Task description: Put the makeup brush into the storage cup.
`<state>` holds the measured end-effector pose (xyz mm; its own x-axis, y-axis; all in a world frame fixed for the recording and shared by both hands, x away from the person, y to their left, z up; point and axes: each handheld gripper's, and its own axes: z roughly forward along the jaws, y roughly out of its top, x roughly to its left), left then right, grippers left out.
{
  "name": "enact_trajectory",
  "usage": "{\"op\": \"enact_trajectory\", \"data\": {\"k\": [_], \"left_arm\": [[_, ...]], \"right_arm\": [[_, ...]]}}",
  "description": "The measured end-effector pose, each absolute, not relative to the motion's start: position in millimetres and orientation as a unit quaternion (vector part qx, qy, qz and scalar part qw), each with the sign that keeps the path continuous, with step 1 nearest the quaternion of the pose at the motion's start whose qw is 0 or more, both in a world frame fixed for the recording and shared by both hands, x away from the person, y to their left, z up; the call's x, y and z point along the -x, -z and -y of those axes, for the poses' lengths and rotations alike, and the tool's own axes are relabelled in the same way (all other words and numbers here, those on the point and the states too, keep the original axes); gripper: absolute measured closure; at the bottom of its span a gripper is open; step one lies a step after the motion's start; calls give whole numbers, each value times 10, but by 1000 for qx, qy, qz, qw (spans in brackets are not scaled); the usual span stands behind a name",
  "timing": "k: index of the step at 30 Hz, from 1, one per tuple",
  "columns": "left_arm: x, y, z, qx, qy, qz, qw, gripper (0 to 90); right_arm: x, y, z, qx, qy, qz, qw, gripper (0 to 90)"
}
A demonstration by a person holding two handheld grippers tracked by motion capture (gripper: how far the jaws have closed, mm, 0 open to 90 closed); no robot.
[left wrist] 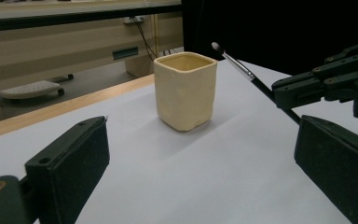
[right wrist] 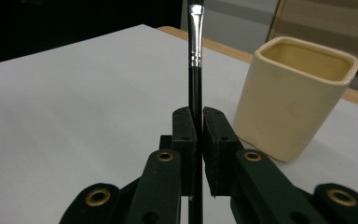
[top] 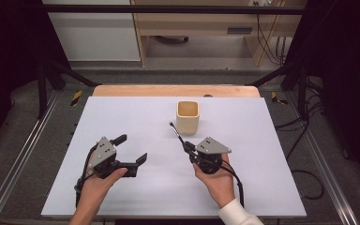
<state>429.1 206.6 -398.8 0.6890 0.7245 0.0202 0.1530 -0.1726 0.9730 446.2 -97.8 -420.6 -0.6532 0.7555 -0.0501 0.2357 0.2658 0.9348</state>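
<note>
A cream square cup (top: 187, 116) stands upright on the white board, past its middle. My right gripper (top: 186, 146) is shut on a thin black paintbrush (top: 177, 135) whose bristle tip points up and away, just left of the cup. In the right gripper view the brush (right wrist: 195, 70) rises straight from between the pressed pads, with the cup (right wrist: 294, 95) to its right. My left gripper (top: 131, 150) hovers open at the left of the board with nothing between its jaws. In the left gripper view the cup (left wrist: 185, 89) stands ahead and the brush (left wrist: 242, 67) slants at right.
The white board (top: 122, 112) lies on a wooden table whose far edge (top: 136, 90) shows behind the cup. Black frame bars and cables run along both sides. A pale cabinet and a wooden desk stand on the floor beyond.
</note>
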Motion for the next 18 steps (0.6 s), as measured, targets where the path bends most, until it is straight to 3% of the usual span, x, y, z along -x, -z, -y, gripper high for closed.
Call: {"op": "enact_trajectory", "data": {"k": [18], "left_arm": [[-4237,3895,-1875,-720,-239,-295,581,28]], "right_arm": [[-4388,4211,882,-299,-529,-747,269,837]]}}
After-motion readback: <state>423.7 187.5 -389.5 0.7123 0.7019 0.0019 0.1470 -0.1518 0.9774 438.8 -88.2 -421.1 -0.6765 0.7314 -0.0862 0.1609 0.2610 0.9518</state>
